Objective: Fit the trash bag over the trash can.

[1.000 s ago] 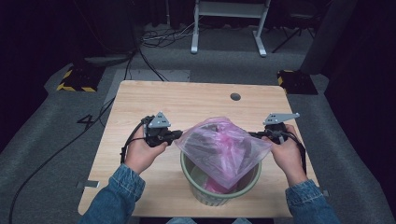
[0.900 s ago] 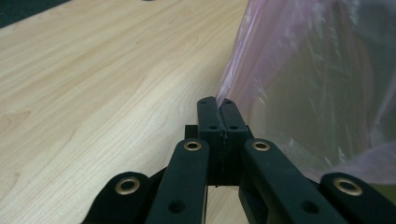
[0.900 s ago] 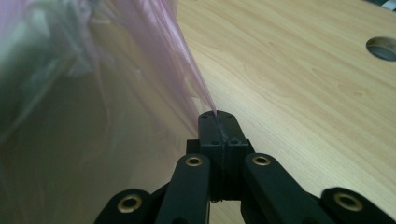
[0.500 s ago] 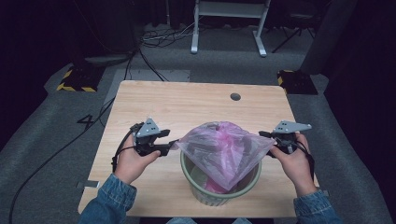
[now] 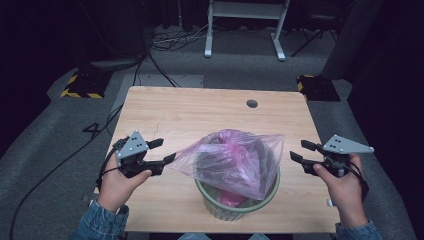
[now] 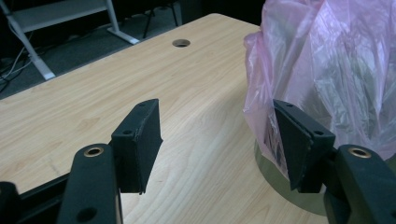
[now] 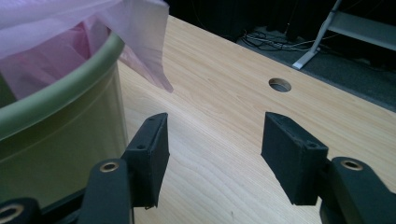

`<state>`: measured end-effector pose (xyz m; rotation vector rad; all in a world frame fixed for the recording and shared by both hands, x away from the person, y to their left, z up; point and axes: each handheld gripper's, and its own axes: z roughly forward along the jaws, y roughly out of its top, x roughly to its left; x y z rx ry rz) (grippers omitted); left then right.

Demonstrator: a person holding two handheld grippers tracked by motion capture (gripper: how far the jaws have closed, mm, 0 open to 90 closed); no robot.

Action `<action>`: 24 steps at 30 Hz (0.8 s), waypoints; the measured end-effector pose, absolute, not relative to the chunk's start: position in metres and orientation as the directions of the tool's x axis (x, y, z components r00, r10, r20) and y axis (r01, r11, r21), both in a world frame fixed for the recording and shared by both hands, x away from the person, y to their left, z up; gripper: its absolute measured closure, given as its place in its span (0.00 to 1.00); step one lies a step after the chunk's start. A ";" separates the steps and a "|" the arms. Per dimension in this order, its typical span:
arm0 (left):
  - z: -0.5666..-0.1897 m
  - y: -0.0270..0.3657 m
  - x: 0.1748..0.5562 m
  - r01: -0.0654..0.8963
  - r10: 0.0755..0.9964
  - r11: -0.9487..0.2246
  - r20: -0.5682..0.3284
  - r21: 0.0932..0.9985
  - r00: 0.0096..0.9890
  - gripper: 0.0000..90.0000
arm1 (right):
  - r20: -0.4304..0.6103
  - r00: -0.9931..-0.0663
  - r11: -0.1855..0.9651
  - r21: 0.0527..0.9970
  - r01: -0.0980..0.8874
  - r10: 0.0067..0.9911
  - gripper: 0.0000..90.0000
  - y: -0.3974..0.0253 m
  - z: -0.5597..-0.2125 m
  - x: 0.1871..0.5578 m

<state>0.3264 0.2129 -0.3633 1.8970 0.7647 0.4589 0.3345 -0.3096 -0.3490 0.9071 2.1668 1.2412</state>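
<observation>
A translucent pink plastic bag sits in a pale green round bin at the table's near middle, its mouth puffed up above the rim. My left gripper stands open just left of the bag. In the left gripper view the bag drapes against one jaw while the left gripper has bare table between its jaws. My right gripper is open, a short gap right of the bag. In the right gripper view, the right gripper holds nothing, with the bin and a loose bag corner to its left.
The wooden table has a round cable hole near its far edge. Beyond it lie grey floor, cables and a white desk frame. Bare tabletop lies behind and beside the bin.
Both grippers held the bag's edges stretched apart a second ago. They have since opened, let go and drawn outward, and the bag has slackened over the bin.
</observation>
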 end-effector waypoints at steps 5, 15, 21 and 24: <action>-0.363 0.213 0.331 0.315 0.678 -0.271 -0.052 0.910 0.733 0.41 | -0.104 -0.677 0.380 0.884 0.274 0.728 0.45 -0.307 -0.340 0.328; -0.371 0.199 0.354 0.358 0.670 -0.292 -0.077 0.887 0.738 0.51 | -0.116 -0.711 0.403 0.880 0.249 0.693 0.44 -0.289 -0.341 0.340; -0.371 0.188 0.353 0.364 0.646 -0.295 -0.096 0.884 0.757 0.55 | -0.127 -0.743 0.405 0.891 0.206 0.658 0.43 -0.279 -0.340 0.346; -0.370 0.183 0.352 0.360 0.633 -0.301 -0.098 0.883 0.768 0.58 | -0.137 -0.756 0.405 0.897 0.180 0.640 0.46 -0.273 -0.337 0.349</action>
